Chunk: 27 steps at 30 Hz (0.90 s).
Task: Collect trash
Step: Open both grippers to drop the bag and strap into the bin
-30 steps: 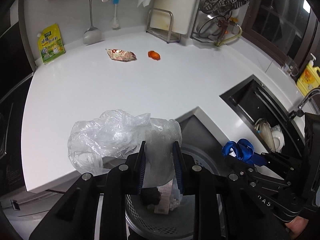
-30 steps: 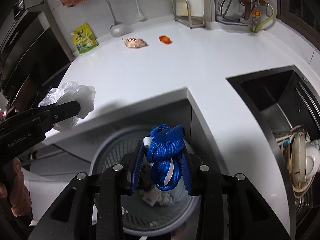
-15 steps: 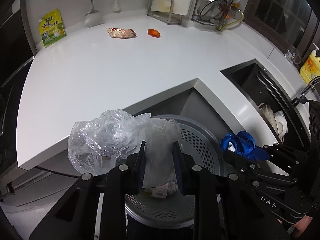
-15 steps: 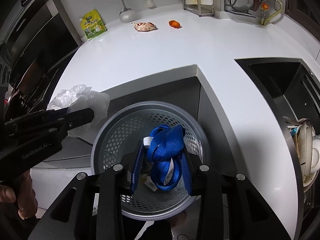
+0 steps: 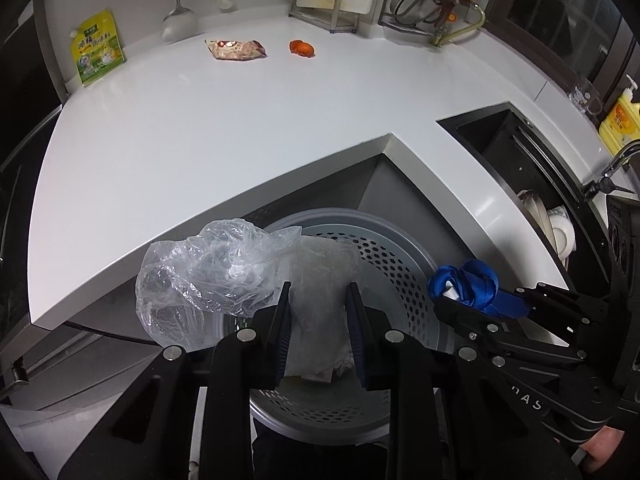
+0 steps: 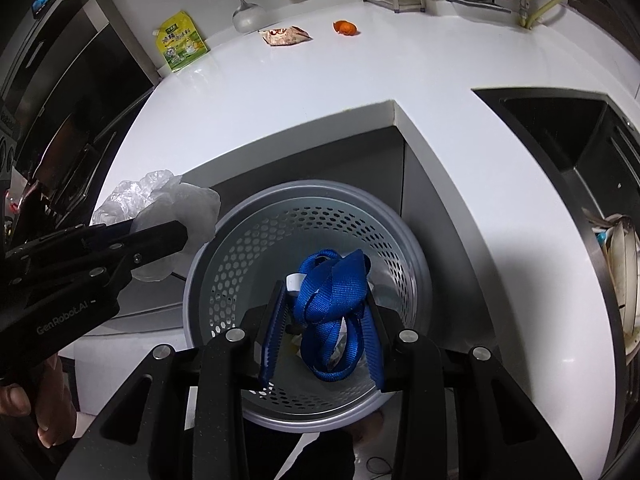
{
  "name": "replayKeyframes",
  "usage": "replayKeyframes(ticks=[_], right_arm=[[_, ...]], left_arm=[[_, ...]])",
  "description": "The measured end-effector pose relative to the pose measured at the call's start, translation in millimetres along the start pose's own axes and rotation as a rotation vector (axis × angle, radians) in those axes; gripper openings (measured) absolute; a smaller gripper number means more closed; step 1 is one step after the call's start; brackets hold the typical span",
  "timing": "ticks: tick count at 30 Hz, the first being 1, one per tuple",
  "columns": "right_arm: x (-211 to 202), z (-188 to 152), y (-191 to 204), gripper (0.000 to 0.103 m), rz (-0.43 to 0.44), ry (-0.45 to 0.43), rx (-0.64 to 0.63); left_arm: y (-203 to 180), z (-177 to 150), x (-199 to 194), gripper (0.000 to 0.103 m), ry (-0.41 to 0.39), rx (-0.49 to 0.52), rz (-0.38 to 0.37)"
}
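upper left: green pouch (image 5: 98, 52) | upper centre: ladle (image 5: 178, 20) | right: sink (image 5: 520, 156), yellow bottle (image 5: 622, 120)

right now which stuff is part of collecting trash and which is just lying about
Job:
- crumpled clear plastic bag, in left gripper
- bunched blue webbing strap, in right gripper
- grey perforated bin
- crinkled snack wrapper
- small orange scrap

Lying about:
- green-yellow pouch
- yellow soap bottle
- steel ladle
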State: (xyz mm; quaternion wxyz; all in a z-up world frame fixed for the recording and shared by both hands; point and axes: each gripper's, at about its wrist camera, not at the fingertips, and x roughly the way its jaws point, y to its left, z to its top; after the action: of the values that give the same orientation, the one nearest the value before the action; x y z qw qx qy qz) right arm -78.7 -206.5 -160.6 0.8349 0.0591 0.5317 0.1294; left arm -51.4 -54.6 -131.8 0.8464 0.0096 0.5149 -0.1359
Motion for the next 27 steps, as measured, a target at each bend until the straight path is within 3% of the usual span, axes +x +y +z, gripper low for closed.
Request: replayKeyframes(ticks=[14,16,18,21,27], right_arm=[[3,-1,0,0.037,-0.001,0.008,0.004],[4,-1,0,0.042,-0.004,0.01,0.008],[3,-1,-1,0.054,-0.009,0.007,0.015],[1,-1,-2,0.061,-0.011,-0.005,0.02],[1,1,-4,0.063,-0.011,-0.006,0.033]], left_arm=[[5,0,-2,0.031,-0.003,-0.016,0.008],[7,-1,-3,0.036,-0.002,-0.023,0.011],[10,-1,-4,0.042,-0.004,-0.032,0.014],[14,0,-5,0.052,-0.011,-0.041,0.017],[20,2,-10,0.058,-0.026,-0.052,0.031]])
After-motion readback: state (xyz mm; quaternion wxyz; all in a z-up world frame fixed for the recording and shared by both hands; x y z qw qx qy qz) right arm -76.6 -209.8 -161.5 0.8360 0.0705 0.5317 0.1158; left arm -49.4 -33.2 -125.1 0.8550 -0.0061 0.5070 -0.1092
